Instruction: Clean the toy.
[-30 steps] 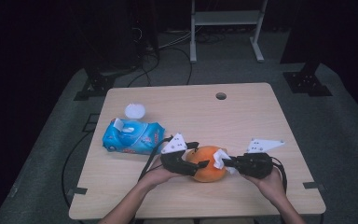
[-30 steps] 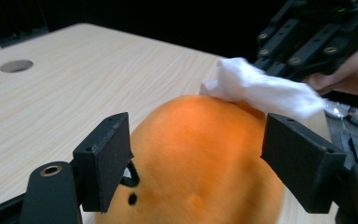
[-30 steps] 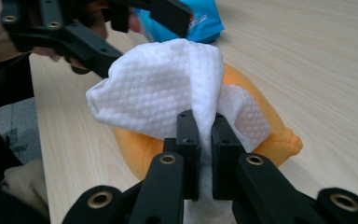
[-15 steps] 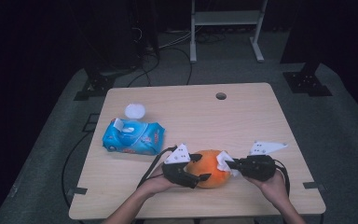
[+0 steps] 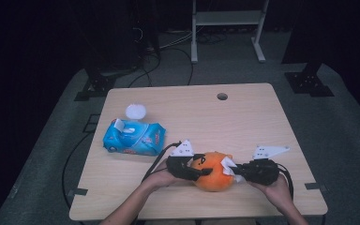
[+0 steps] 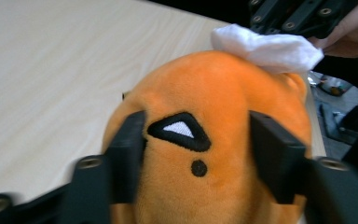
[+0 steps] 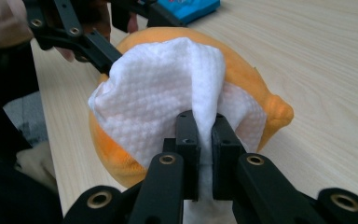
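An orange plush toy (image 5: 212,174) lies near the table's front edge, between my two grippers. My left gripper (image 5: 198,172) comes at it from the left. Its jaws have just been closing, and in the left gripper view they press into the plush toy (image 6: 205,88) on both sides of a black-and-white embroidered patch, left gripper (image 6: 196,140). My right gripper (image 7: 204,126) is shut on a white wipe (image 7: 163,88), which drapes over the top of the toy (image 7: 254,77). From above, the wipe (image 5: 228,165) rests on the toy's right side at the right gripper (image 5: 238,172).
A blue pack of wipes (image 5: 133,138) lies at the table's left, with a small white round lid (image 5: 135,111) just behind it. The wooden table (image 5: 243,122) has a cable hole (image 5: 222,96) near its far edge. Black stands and cables are on the floor beyond.
My left gripper's jaws have narrowed onto the plush toy from its left side. The right gripper with the wipe has stayed on the toy's right.
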